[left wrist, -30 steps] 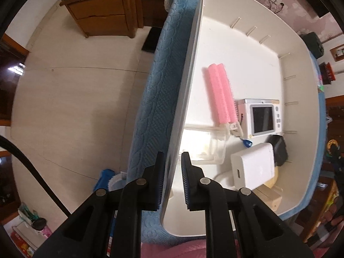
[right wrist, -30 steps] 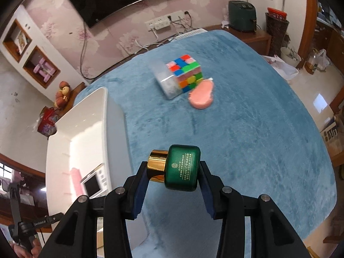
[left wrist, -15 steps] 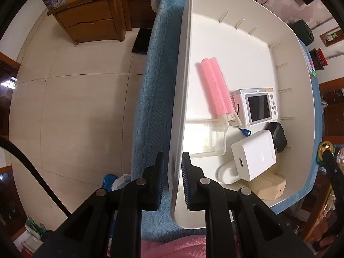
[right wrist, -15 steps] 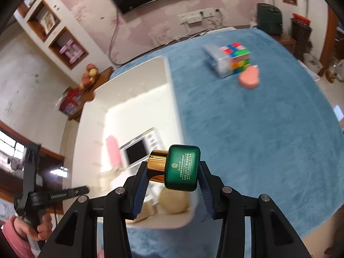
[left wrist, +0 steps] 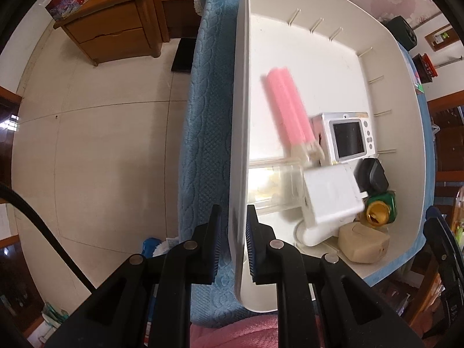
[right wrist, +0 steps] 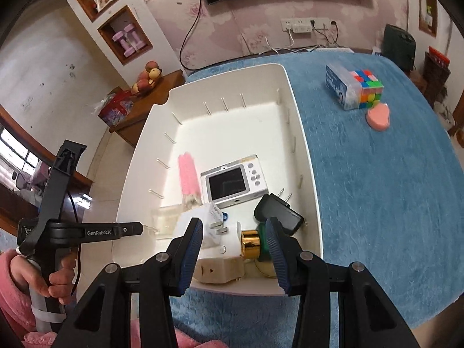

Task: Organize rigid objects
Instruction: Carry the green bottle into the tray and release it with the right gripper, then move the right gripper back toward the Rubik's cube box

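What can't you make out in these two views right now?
- Green bottle: right wrist view, body mostly hidden behind the right tool's finger; label unreadable.
- Pink roller: left wrist view, smeared by motion blur.
- Clear box: left wrist view, contents washed out by glare, partly covered by the white charger.
- Right tool: left wrist view, cut off by the frame edge.
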The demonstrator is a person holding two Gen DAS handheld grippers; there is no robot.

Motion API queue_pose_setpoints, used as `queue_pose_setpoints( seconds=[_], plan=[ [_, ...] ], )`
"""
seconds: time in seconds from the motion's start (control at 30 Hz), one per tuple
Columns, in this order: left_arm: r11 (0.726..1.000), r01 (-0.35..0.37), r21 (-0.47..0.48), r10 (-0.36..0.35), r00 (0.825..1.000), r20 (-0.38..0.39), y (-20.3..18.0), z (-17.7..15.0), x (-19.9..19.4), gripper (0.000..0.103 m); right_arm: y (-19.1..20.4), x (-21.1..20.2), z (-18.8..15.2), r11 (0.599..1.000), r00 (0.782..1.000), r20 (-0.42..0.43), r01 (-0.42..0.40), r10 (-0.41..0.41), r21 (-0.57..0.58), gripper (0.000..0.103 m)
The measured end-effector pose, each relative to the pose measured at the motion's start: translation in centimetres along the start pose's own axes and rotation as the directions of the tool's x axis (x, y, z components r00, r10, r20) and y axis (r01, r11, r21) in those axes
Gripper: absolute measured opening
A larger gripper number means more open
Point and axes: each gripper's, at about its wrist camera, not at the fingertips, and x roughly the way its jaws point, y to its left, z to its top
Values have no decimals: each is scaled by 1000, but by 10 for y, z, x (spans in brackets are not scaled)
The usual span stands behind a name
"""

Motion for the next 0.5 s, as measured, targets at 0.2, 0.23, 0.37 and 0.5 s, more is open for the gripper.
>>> queue_pose_setpoints(
  seconds=[0.2,0.23,0.37,0.5],
  plan=[
    [1000,5,-3,-5,1000,-10,0,3,2,16,2,0,0,1000,1000,0,12,-12,-7,47],
    [1000,6,-2,-6,1000,-14,-1,3,3,16,1,-2,2,1000,1000,8,20,-20,-12,49],
    [1000,-1,-3,1,1000,-22,-2,7,6,16,-3,-13,10,997,997,64,56,-53,-48,58],
    [1000,-4,-16,3,1000,-26,-3,11,5,16,-10,-25,24,992,989,131,85,-73,-89,67]
  ],
)
